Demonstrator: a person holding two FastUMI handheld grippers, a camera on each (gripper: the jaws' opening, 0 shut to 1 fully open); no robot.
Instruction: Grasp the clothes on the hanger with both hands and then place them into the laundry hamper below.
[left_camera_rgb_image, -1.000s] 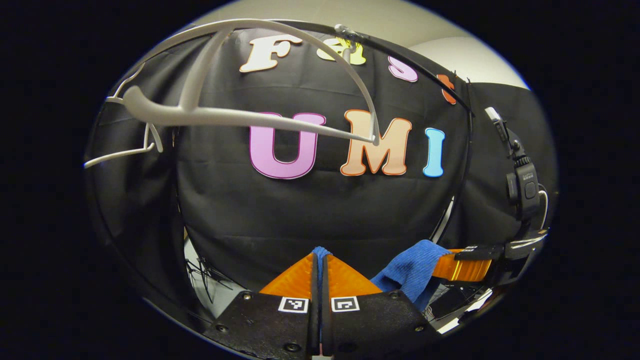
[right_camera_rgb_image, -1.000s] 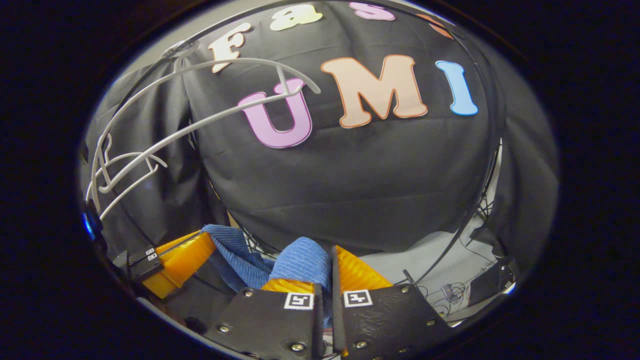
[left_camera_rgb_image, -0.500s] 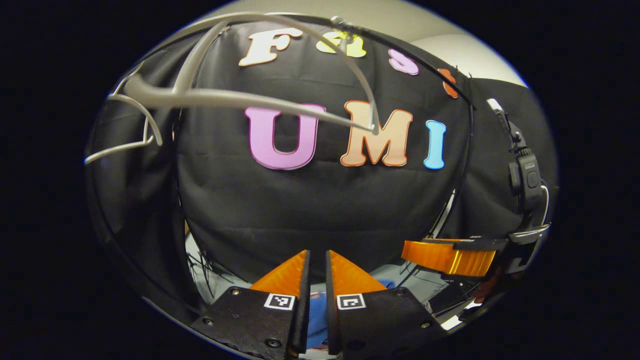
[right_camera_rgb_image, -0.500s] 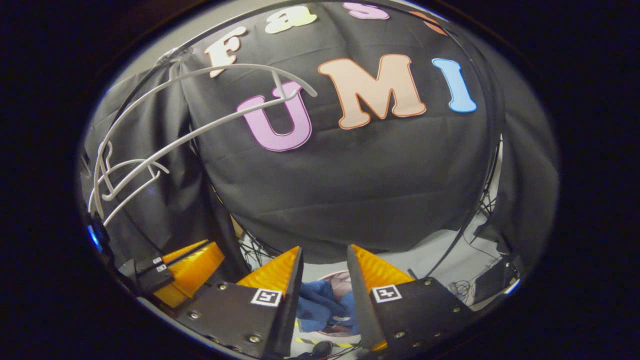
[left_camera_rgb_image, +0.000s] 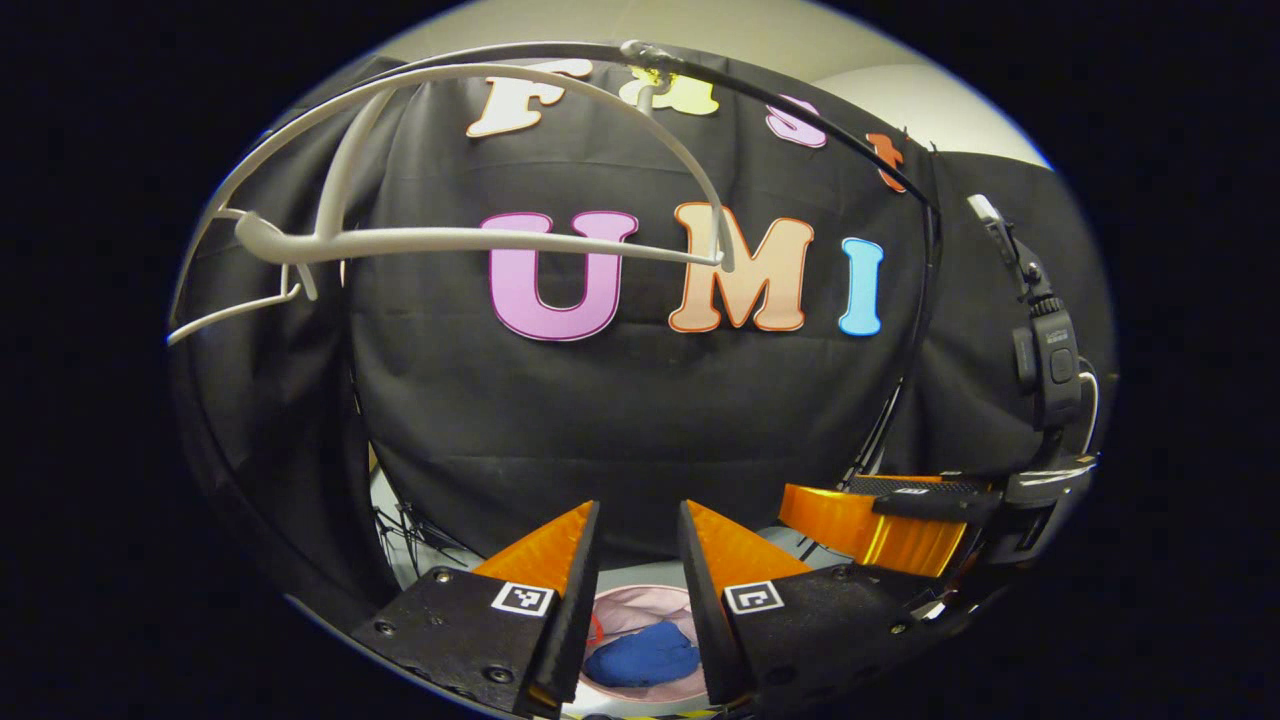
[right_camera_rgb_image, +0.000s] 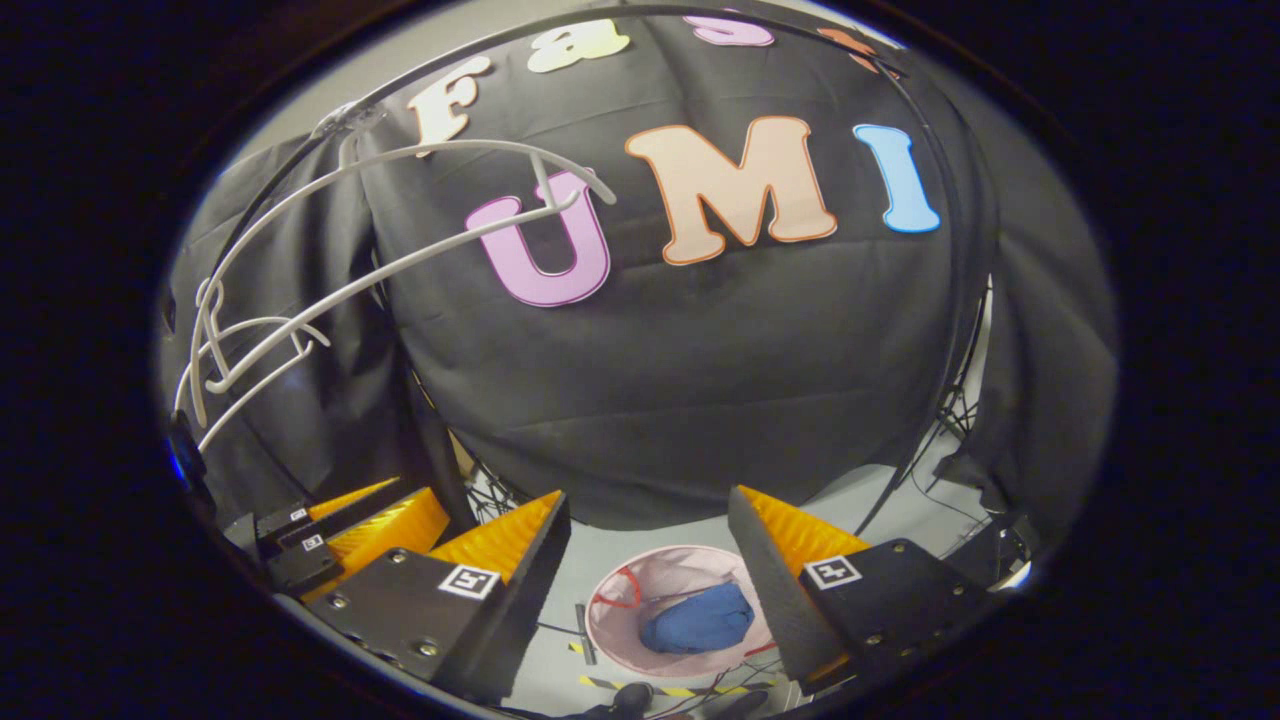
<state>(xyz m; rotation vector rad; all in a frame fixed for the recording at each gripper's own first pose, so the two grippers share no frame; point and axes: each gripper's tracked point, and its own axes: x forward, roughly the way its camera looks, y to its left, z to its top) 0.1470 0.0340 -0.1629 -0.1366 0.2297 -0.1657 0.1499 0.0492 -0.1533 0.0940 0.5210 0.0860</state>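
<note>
- The blue garment (right_camera_rgb_image: 698, 619) is seen lying bunched in the pink laundry hamper (right_camera_rgb_image: 625, 592) on the floor, well below both tools; in the left gripper view the same garment (left_camera_rgb_image: 640, 655) is framed between that tool's fingers, inside the hamper (left_camera_rgb_image: 640, 605).
- The task is judged complete, since the cloth rests inside the rim and nothing is touching it.
- The right hand-held gripper (right_camera_rgb_image: 648, 520) is held above the hamper with its fingers spread wide and nothing between them, as suits a drop straight down.
- The left hand-held gripper (left_camera_rgb_image: 634, 520) is parted more narrowly and is likewise empty; it is also seen at the lower left of the right gripper view (right_camera_rgb_image: 375, 520).
- The white hanger (left_camera_rgb_image: 480, 240) is left bare on its rail overhead, also visible in the right gripper view (right_camera_rgb_image: 400, 260).
- Some cables and yellow-black tape are visible on the floor (right_camera_rgb_image: 860, 500) near the hamper.
</note>
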